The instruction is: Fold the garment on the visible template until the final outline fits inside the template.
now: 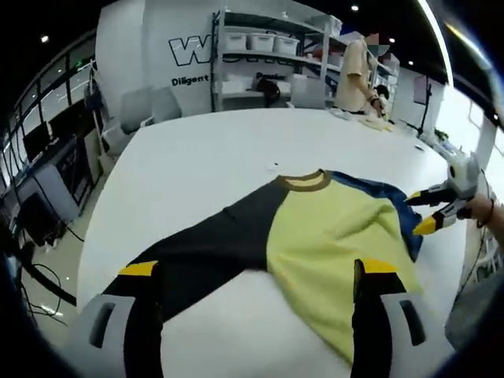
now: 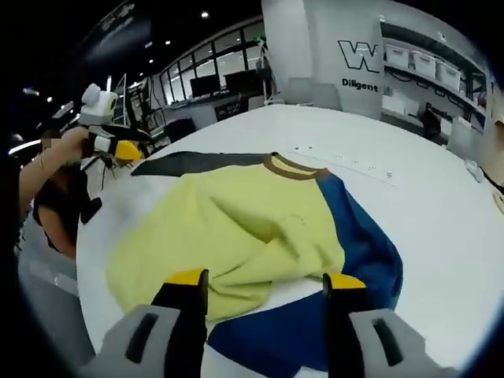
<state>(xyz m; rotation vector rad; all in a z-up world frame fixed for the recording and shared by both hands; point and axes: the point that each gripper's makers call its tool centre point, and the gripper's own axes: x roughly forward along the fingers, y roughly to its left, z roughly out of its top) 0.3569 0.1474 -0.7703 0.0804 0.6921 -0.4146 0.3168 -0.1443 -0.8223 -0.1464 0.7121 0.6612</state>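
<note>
A sweatshirt lies flat on the white table [image 1: 205, 150], with a yellow body [image 1: 331, 228], a brown collar [image 1: 305, 182], a black sleeve [image 1: 201, 252] and a blue sleeve [image 1: 394, 201]. My left gripper [image 1: 258, 272] is open, its yellow-tipped jaws standing wide apart over the black sleeve and the yellow hem. In the right gripper view the yellow body [image 2: 228, 228] is rumpled and the blue sleeve [image 2: 354, 260] is folded in along its side. My right gripper [image 2: 264, 282] is open just above the yellow hem and the blue cloth. The left gripper [image 2: 118, 150] hovers by the black sleeve's end [image 2: 157, 165].
A thin strip with small marks [image 2: 346, 161] lies on the table beyond the collar. Shelves with white bins [image 1: 260, 43] and a standing person [image 1: 354, 75] are behind the table. Desks with monitors [image 2: 213, 83] stand beyond the far edge. A person's hand [image 2: 63, 153] holds the left gripper.
</note>
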